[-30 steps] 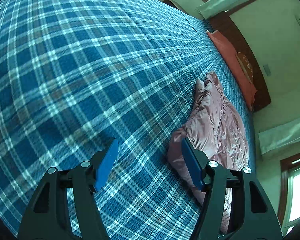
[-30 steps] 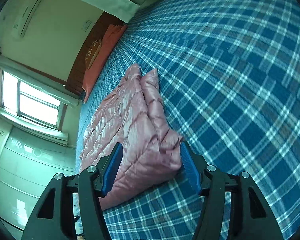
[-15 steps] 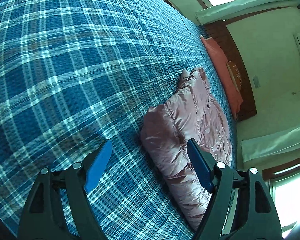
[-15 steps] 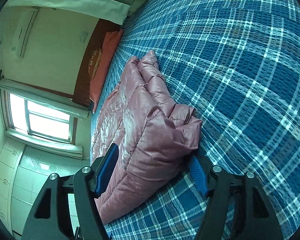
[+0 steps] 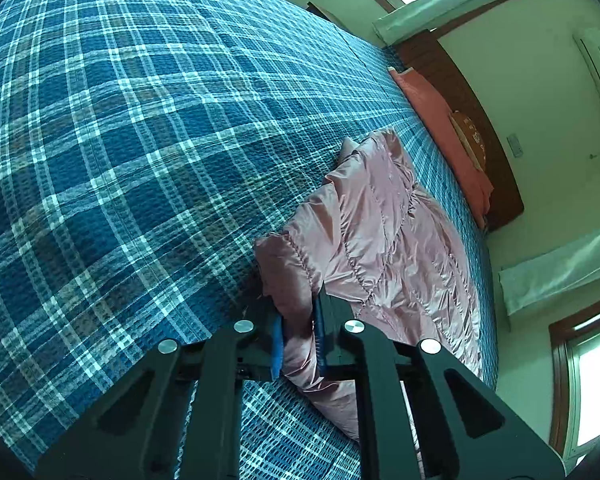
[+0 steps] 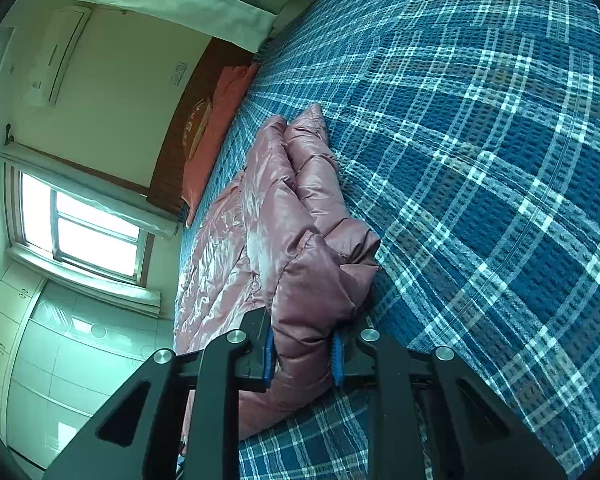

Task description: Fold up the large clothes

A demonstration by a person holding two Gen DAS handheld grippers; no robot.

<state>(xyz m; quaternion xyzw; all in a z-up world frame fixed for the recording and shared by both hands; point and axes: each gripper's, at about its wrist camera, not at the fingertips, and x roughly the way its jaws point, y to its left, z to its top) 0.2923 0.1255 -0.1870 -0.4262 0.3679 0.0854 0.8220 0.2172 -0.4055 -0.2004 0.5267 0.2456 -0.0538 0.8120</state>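
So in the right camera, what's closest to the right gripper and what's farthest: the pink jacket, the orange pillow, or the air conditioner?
1. Pink jacket: clamped in the right gripper, at the bed's near edge.
2. Orange pillow: farther up the bed, against the wooden headboard, left of the jacket.
3. Air conditioner: farthest, high on the wall, upper left.

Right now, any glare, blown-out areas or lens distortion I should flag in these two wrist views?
Left wrist view: strong fisheye bends the plaid bedspread; the windows are blown out; sheen on the pink puffer jacket; the left hand-held gripper is sharp, shut on the jacket.
Right wrist view: window overexposed; dark vignette at the corners; greenish cast on the walls; the right hand-held gripper clamps the jacket.
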